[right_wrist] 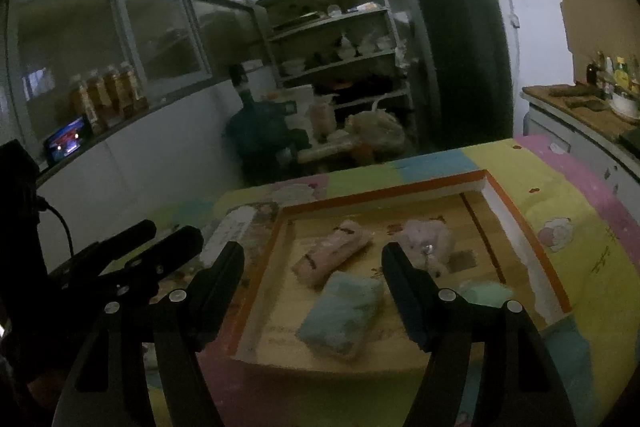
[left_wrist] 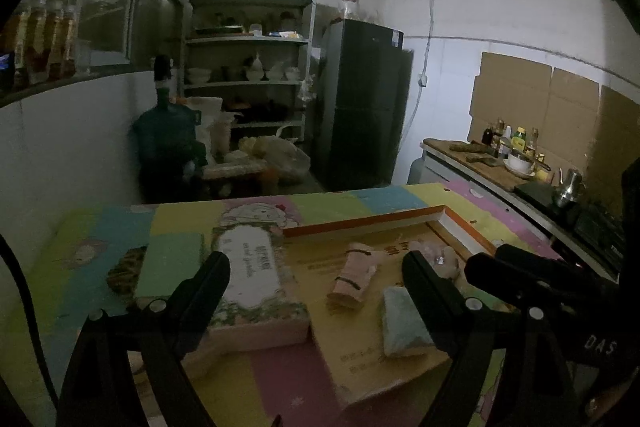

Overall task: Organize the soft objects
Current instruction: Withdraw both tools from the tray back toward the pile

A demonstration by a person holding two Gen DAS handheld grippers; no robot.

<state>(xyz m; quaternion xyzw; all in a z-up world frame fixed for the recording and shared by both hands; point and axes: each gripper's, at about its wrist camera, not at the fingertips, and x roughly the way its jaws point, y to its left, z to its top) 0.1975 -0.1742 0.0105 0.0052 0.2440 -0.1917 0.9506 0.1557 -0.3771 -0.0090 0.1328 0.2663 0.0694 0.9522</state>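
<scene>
Right wrist view: pink roll, blue cloth and pale plush lie in the tray. Both grippers, left and right, gape wide, grasping nothing.

Black claw fingers, silver screws

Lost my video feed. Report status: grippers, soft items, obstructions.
Left gripper and right gripper open, empty. Pink roll, blue towel, plush lying in shallow box. Nothing blocking.
</scene>
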